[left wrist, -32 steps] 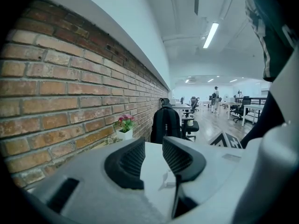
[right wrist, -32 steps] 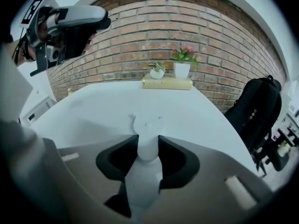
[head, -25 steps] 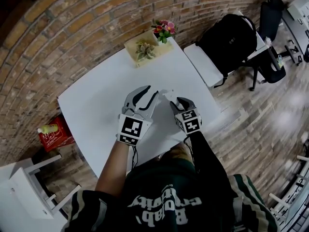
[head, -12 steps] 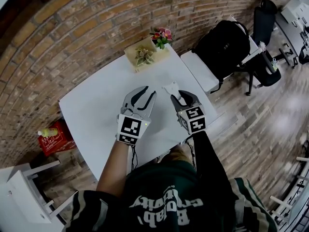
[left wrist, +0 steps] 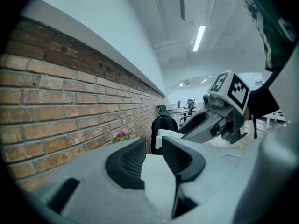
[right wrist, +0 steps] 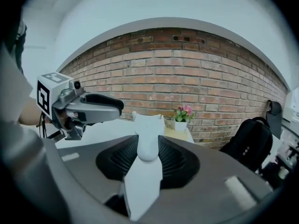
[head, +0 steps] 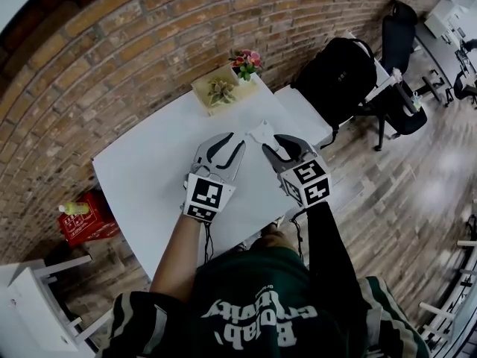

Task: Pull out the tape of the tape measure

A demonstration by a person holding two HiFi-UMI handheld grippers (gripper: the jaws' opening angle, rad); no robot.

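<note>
A small white tape measure (head: 261, 134) is held above the white table (head: 149, 174), with my right gripper (head: 274, 146) shut on it. In the right gripper view the tape measure's body (right wrist: 148, 132) sits clamped between the dark pads (right wrist: 176, 161), its eared top pointing at the brick wall. No tape shows drawn out of it. My left gripper (head: 226, 146) hovers just left of it, open, with nothing between its fingers (left wrist: 129, 161). From the left gripper view the right gripper (left wrist: 205, 122) and the white body (left wrist: 164, 135) lie close ahead on the right.
At the table's far edge stands a wooden tray of plants (head: 221, 88) with pink flowers (head: 247, 58). A black backpack (head: 339, 69) rests on a white side table to the right. A red box (head: 88, 221) sits on the floor at the left, a white stool (head: 33, 304) nearer.
The right gripper has moved a little forward and up with the white tape measure in its jaws. The left gripper has barely shifted.
</note>
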